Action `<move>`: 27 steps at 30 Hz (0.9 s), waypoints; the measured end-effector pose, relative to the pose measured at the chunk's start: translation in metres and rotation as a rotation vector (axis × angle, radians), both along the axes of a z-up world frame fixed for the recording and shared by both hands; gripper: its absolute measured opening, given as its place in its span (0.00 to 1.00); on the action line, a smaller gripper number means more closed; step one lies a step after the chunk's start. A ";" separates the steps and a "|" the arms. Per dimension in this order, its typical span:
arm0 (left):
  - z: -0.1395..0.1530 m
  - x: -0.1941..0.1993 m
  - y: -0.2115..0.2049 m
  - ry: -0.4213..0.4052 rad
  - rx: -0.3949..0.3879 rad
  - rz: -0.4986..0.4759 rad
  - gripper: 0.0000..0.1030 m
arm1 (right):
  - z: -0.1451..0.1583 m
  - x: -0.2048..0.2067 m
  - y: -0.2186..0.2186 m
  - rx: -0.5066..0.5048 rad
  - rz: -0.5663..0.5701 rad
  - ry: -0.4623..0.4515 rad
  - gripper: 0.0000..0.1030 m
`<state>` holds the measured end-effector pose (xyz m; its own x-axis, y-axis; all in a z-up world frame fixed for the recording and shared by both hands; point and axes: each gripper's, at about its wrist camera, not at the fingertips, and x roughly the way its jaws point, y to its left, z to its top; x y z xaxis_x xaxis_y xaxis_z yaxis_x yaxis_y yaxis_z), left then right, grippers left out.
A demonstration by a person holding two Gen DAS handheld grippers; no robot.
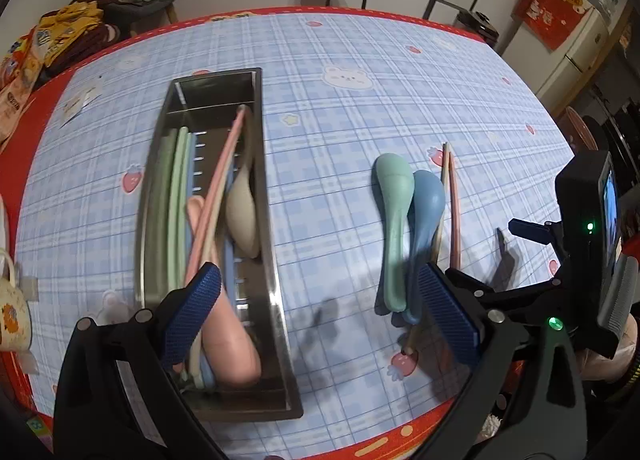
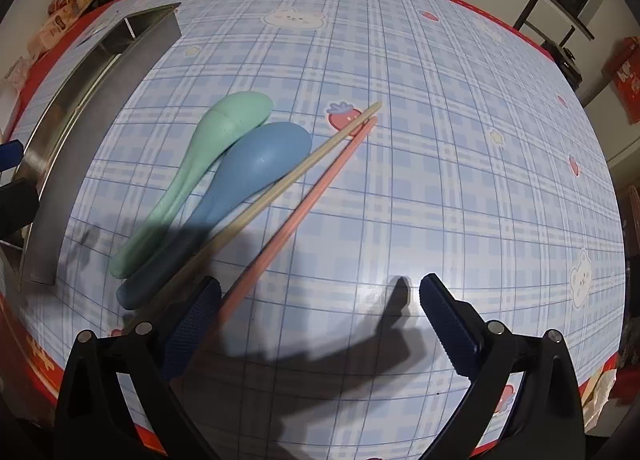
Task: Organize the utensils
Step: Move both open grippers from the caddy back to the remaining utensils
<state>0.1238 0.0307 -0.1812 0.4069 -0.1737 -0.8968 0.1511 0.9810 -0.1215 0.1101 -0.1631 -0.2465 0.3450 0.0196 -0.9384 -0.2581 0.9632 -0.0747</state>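
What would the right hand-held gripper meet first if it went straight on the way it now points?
Probably the bare tablecloth. The open right hand-held gripper points between its fingers at empty cloth; the pink chopstick lies just left of that line, though depth is unclear.

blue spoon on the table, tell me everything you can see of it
The blue spoon is matte and plastic-looking, with a rounded bowl and a thick handle. It lies flat on the checked tablecloth, bowl facing down and pointing away from the camera. The green spoon presses along its left side; the beige chopstick runs against its right. Neither gripper touches it.
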 end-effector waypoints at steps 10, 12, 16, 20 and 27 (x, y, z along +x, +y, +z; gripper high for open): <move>-0.007 0.014 -0.016 0.029 0.021 -0.050 0.93 | -0.004 0.000 -0.009 0.057 -0.024 0.048 0.94; -0.008 0.016 -0.021 0.031 0.036 -0.062 0.93 | -0.002 -0.005 -0.014 0.057 -0.035 0.052 0.94; -0.012 0.020 -0.026 0.052 0.044 -0.093 0.80 | -0.002 -0.004 -0.029 0.061 -0.075 0.057 0.94; -0.018 0.022 -0.033 0.065 0.055 -0.131 0.61 | -0.001 -0.007 -0.042 0.068 -0.108 0.040 0.85; -0.029 0.030 -0.049 0.095 0.039 -0.190 0.33 | 0.008 -0.010 -0.047 0.078 -0.087 0.009 0.43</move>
